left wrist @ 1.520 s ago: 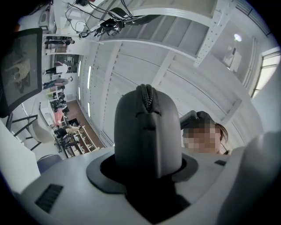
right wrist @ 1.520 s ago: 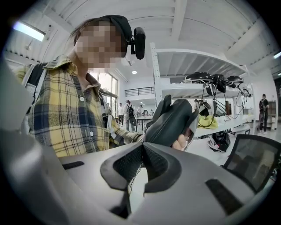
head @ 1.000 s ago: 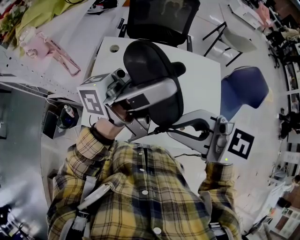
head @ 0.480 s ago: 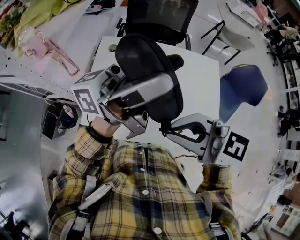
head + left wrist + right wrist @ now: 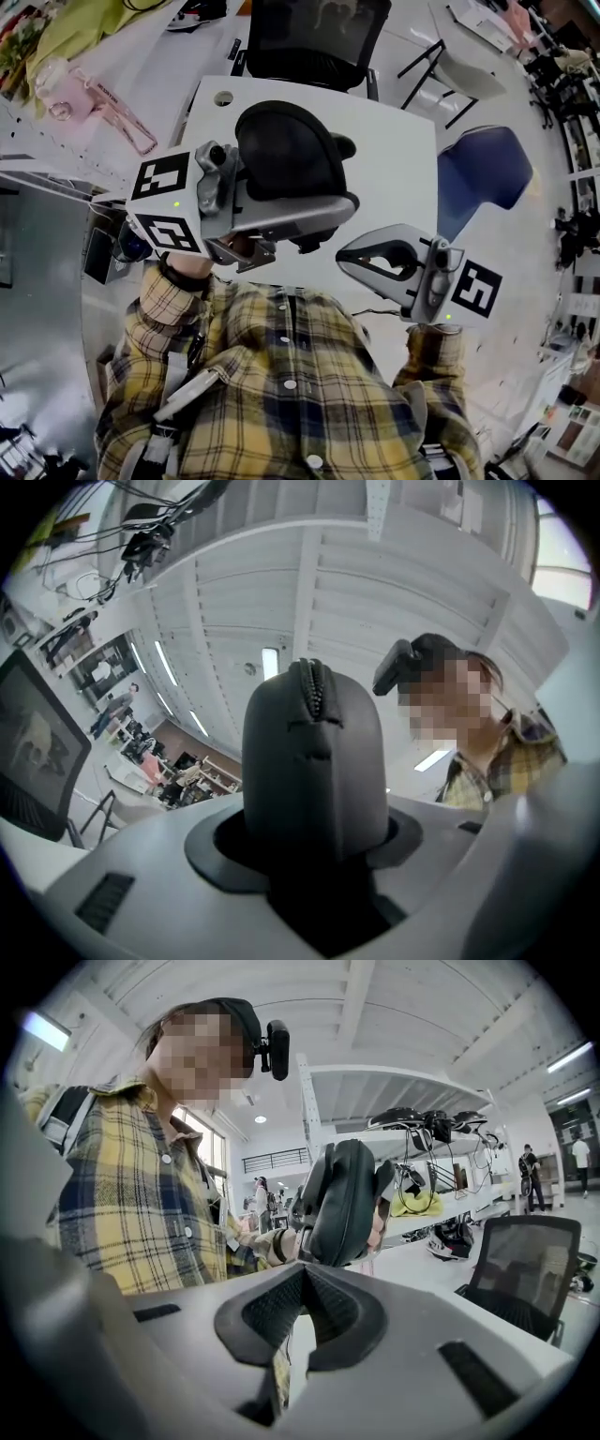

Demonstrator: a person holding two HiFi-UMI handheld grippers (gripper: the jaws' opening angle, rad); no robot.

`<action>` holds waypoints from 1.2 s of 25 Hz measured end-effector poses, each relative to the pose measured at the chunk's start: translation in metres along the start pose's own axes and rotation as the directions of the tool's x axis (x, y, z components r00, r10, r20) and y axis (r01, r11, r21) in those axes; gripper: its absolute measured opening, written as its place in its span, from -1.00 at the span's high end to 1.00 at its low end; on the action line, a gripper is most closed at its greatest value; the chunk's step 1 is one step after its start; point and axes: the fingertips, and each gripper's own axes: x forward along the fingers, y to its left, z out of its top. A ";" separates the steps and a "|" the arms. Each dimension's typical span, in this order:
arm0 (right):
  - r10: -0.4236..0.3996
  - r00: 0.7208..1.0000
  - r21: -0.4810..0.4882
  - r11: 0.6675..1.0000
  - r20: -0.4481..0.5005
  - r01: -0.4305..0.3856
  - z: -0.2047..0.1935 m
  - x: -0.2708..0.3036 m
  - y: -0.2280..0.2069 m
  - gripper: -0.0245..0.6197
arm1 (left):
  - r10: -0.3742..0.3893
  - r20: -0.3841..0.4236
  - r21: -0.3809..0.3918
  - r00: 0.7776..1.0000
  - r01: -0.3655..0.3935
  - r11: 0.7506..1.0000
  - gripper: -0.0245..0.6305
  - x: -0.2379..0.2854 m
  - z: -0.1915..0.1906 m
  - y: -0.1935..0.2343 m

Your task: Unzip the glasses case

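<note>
Broadly, a white table fills the middle of the head view, with the person's yellow plaid shirt across the bottom of the frame. A black mesh office chair stands at the top centre, beyond the table's far edge. A blue chair sits at the right, just beside the table.

The glasses case is black, rounded and hard-shelled, and is held up over the table at centre frame. The left gripper is clamped on it. In its own view the case stands straight up from between the jaws, pressed on both sides.

The right gripper is lower right of centre, tips pointing toward the case but apart from it — jaws pressed together, nothing between them. Its view shows the case beyond the tips, upper centre.

A pink bottle lies on a surface at the upper left, well apart.

The zipper runs up the case's top ridge — the stretch that shows looks closed.
</note>
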 end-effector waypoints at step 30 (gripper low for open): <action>-0.529 0.828 0.177 0.847 0.186 0.501 0.008 -0.023 -0.079 0.93 | 0.396 -0.247 0.338 0.885 -0.304 0.891 0.17 -0.050 -0.085 0.033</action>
